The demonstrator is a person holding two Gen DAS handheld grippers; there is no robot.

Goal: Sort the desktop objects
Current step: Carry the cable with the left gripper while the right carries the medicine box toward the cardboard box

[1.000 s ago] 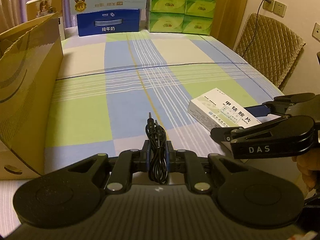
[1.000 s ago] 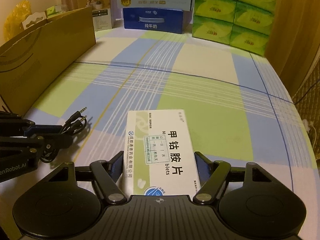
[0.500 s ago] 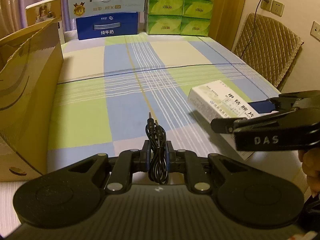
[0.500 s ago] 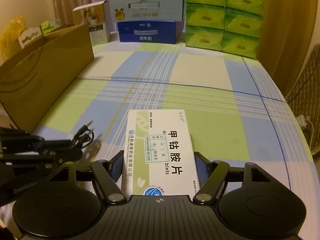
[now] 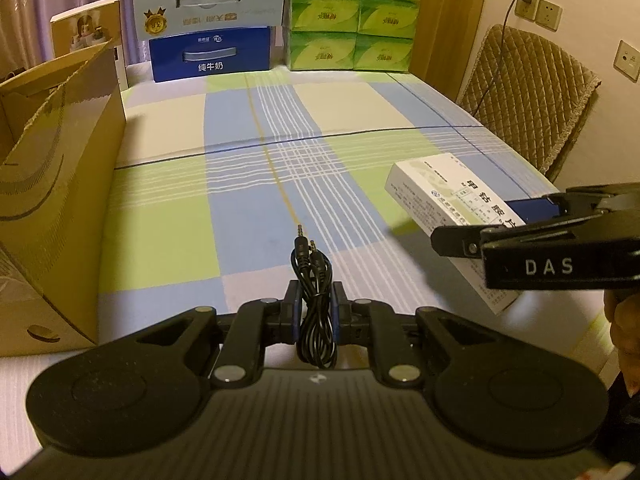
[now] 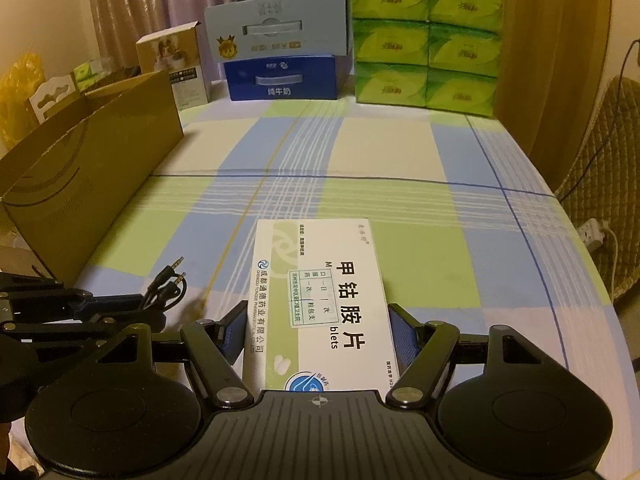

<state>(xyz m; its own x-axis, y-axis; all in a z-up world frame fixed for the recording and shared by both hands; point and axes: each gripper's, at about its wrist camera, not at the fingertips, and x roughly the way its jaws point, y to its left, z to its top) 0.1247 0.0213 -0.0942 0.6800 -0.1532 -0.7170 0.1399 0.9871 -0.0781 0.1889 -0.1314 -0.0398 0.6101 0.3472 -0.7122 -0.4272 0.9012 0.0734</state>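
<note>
Both grippers have risen over the last second: we now see the checked cloth farther below, and the medicine box point(image 6: 320, 304) no longer lies on it but hangs in the air.

From the left wrist view we look along the left gripper point(image 5: 315, 307), whose jaws are pressed onto a coiled black audio cable point(image 5: 314, 300); the loops hang between the blue pads and two plug tips stick out forward. This view alone shows the medicine box from the side, lifted clear with its far end tilted up, and a bit of the hand point(image 5: 624, 320) behind the right gripper point(image 5: 496, 224), which bears white letters.

From the right wrist view we read the flat top of the box, white and pale green card with dark print and a stuck-on label. The jaws of the right gripper point(image 6: 318, 332) pinch its two long sides. Here the left gripper point(image 6: 100, 308) enters at the lower left, the cable's plugs poking past it.

Around us, an open brown cardboard box point(image 5: 60, 184) stands along the left edge of the surface point(image 6: 420, 208). At the far end stand stacked blue milk cartons point(image 6: 280, 52), green tissue packs point(image 6: 426, 44) in glossy wrap and a small product box point(image 6: 176, 60). A quilted chair back point(image 5: 528, 92) stands at the right. Nothing lies between the grippers and the cardboard box.
</note>
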